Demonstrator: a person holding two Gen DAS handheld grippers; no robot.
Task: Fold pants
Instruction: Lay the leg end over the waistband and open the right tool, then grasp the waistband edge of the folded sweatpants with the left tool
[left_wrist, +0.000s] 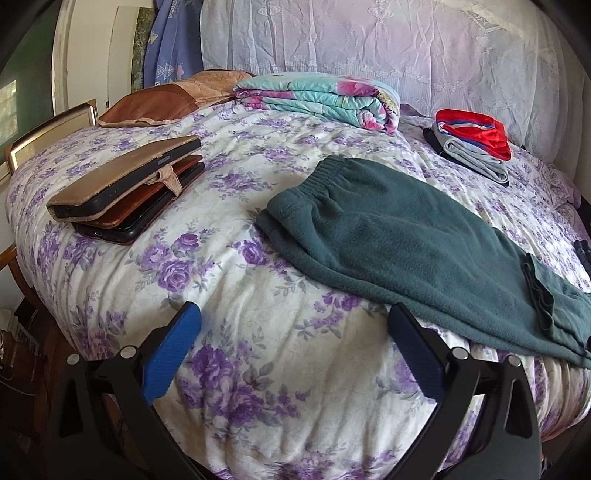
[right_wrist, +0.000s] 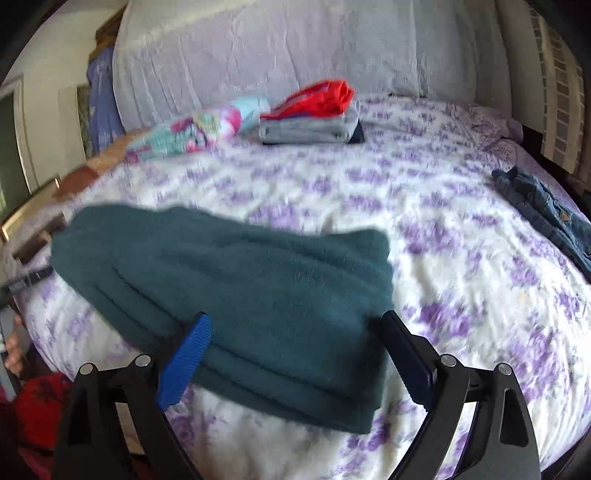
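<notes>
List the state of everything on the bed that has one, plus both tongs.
Green pants: folded over, lying flat.
Left tongs: open, empty, over bare bedspread.
Right tongs: open, pants between the pads, not gripped.
Clothes stack: folded, red piece on top.
Floral blanket: folded.
Jeans: unfolded, at the bed's edge.
Phone cases: closed, stacked.

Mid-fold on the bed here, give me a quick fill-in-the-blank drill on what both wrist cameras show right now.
1. The green pants lie on the floral ____.
2. The right gripper has its fingers ____, with the pants' folded end between them.
3. The top garment on the folded stack is ____.
4. The left gripper holds ____.

Missing words: bedspread; open; red; nothing
</notes>
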